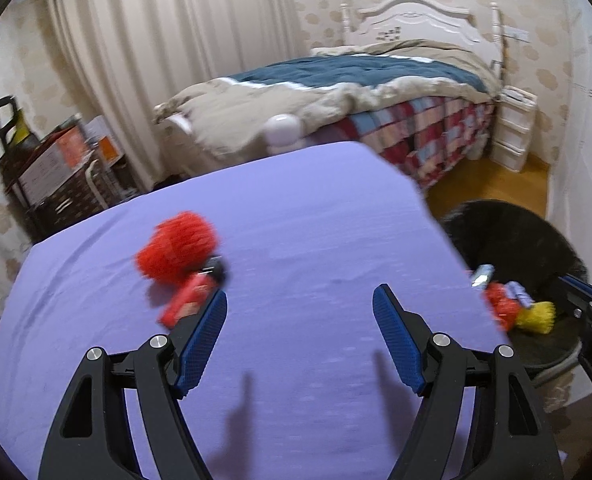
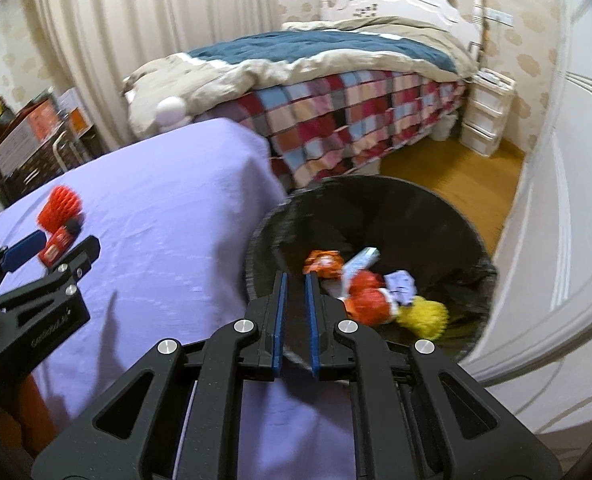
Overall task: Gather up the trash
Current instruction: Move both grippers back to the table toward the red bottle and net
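Two bits of trash lie on the left part of the table [image 1: 296, 216], which wears a smooth purple cloth with soft creases: a fuzzy red ball of spiky foam netting [image 1: 178, 246] and, touching its near side, a flat red packet [image 1: 186, 304] with a small dark round thing against it, too blurred to name. Both are smeared by motion. Just right of the packet sits the left claw [image 1: 299, 312], its black angular arms ending in blue ribbed pads [image 1: 206, 340] that stand wide apart over bare cloth, with nothing between them; the left pad's tip is close beside the packet, and whether they touch is unclear.

Further right, past the table's edge, a round black bin [image 2: 447, 208] with finely ribbed walls stands on the wooden floor. Inside it lie an orange crinkled wrapper [image 2: 323, 264], a pale blue-and-white carton [image 2: 361, 260], a red net ball [image 2: 369, 304], a white scrap of paper [image 2: 401, 282] and a fluffy yellow net ball [image 2: 425, 316]. The right claw [image 2: 296, 300] points down over the bin's near rim, its blue pads nearly together with only a thin slit between, holding nothing.

Behind stand pleated cream curtains and a bed with a chequered quilt
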The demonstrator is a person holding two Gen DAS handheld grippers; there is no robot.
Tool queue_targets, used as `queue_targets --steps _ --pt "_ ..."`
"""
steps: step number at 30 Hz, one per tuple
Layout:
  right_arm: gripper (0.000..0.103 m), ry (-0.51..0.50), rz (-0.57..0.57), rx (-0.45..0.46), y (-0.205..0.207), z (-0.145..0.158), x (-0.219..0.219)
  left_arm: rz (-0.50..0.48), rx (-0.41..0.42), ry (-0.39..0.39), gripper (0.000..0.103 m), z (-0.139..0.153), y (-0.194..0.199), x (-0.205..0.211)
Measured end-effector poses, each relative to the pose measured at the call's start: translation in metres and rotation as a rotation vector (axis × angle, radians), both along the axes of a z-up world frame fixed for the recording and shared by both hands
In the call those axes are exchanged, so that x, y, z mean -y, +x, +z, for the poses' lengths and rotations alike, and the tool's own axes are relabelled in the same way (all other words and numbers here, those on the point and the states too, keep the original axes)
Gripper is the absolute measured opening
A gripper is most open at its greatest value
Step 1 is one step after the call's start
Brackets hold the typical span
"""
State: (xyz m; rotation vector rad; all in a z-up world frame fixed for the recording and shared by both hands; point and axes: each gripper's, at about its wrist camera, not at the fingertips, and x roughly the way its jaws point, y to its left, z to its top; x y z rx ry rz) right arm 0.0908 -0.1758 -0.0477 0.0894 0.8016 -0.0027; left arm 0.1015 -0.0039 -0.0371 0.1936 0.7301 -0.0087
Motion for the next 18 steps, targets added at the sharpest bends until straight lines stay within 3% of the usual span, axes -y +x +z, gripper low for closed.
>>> queue_targets --steps 7,9,15,18 --pt "0.012 0.01 0.096 -0.041 0.012 -0.006 -0.044 0.121 -0.029 0.002 0.073 -0.007 0.016 -0.052" --pt "0.034 0.012 0.118 -0.064 0.017 -0.009 -0.056 0.122 -0.051 0.001 0.073 -0.01 0.022 -0.059" --pt "0.045 -0.047 0.139 -0.071 0.021 -0.01 -0.077 0.093 -0.132 -0.03 0.073 -0.021 0.038 -0.068" --pt "0.045 -0.058 0.147 -0.069 0.022 -0.009 -0.083 0.064 -0.149 -0.024 0.056 -0.024 0.042 -0.065"
